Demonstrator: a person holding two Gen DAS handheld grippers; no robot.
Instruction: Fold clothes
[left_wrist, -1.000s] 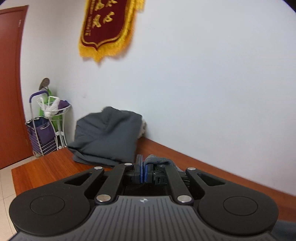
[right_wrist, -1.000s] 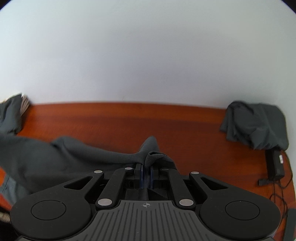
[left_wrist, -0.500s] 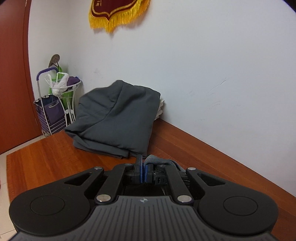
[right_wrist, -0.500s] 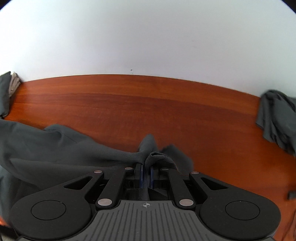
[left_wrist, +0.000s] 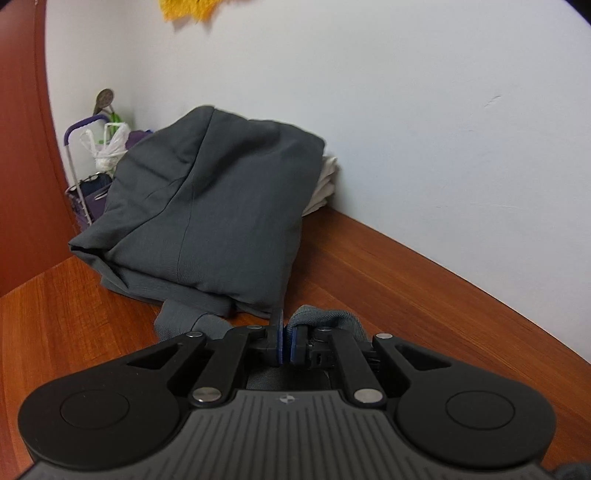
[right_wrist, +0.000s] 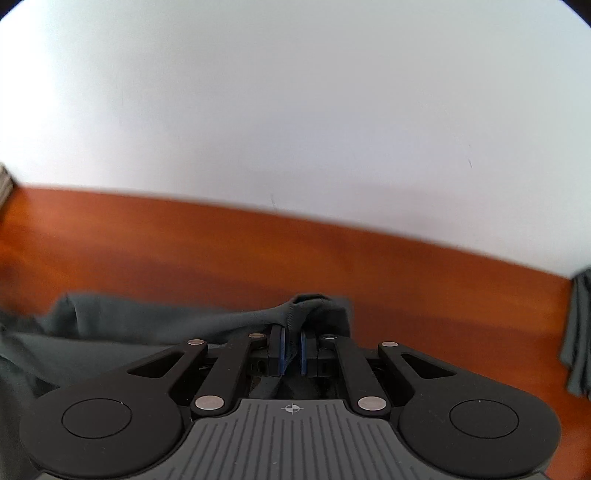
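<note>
Both hands have swung forward and down toward the table (right_wrist: 258, 251). Left gripper (left_wrist: 285, 338) and right gripper (right_wrist: 291, 345) stay clamped on the grey garment's (right_wrist: 147, 325) edge. Folded pile (left_wrist: 207, 206) now looms at 11 o'clock. Judgement: fold being laid down.

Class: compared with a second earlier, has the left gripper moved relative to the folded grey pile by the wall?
Yes. The left gripper has moved toward the folded grey pile, which now looms larger and closer.

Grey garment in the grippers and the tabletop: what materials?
Grey garment: looks like thin matte knit, soft drape, stitched hem at the right gripper; fibre unclear. Tabletop: reddish-brown wood or wood-look laminate, visible grain lines, slight sheen.
</note>
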